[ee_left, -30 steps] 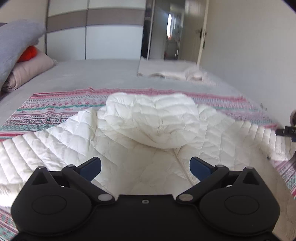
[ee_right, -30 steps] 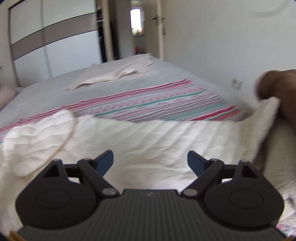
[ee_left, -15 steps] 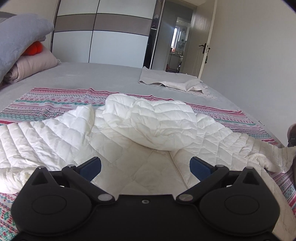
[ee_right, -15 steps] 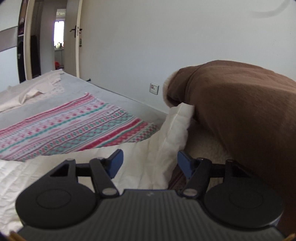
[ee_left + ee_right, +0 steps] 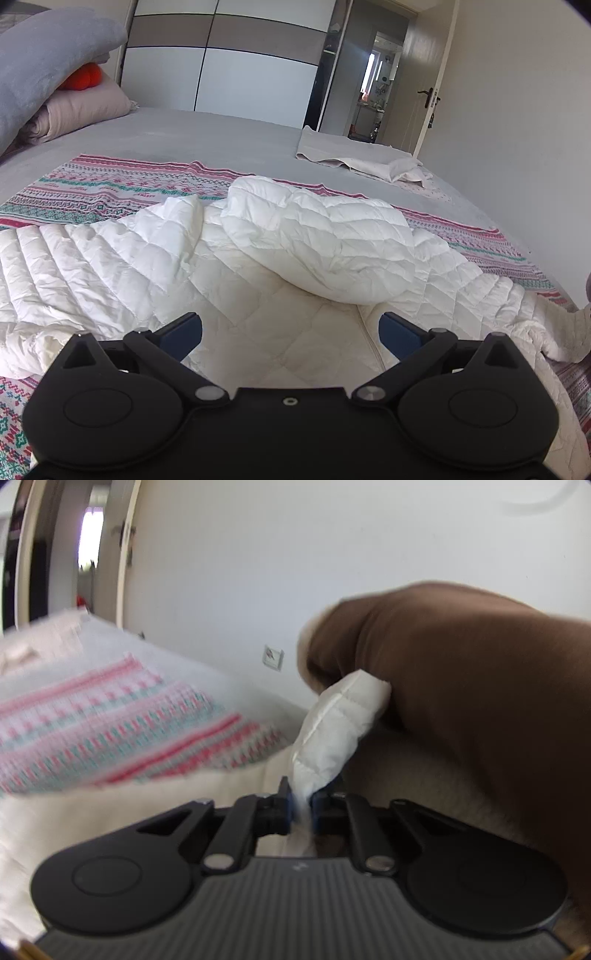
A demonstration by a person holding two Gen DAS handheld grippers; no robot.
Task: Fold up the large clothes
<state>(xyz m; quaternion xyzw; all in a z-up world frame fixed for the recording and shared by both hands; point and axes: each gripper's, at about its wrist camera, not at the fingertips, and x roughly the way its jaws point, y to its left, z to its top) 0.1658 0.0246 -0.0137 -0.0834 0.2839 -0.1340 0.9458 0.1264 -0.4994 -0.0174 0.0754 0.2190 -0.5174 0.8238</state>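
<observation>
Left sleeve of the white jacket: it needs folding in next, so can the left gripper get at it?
Probably yes. The left gripper is open above the jacket, and the sleeve lies uncovered to its left.

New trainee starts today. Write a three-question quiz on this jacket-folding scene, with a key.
1. True or false: the left hand-held gripper is shut on the jacket.
2. Which part of the jacket does the right hand-held gripper pinch? A) hood B) sleeve end C) hem
3. Fill in: the jacket lies on a ______ blanket spread over the bed.

Key:
1. False: its jaws stand wide apart above the jacket's body.
2. B: the sleeve end sticks up from between the closed jaws, beside a brown garment.
3. Striped.
</observation>
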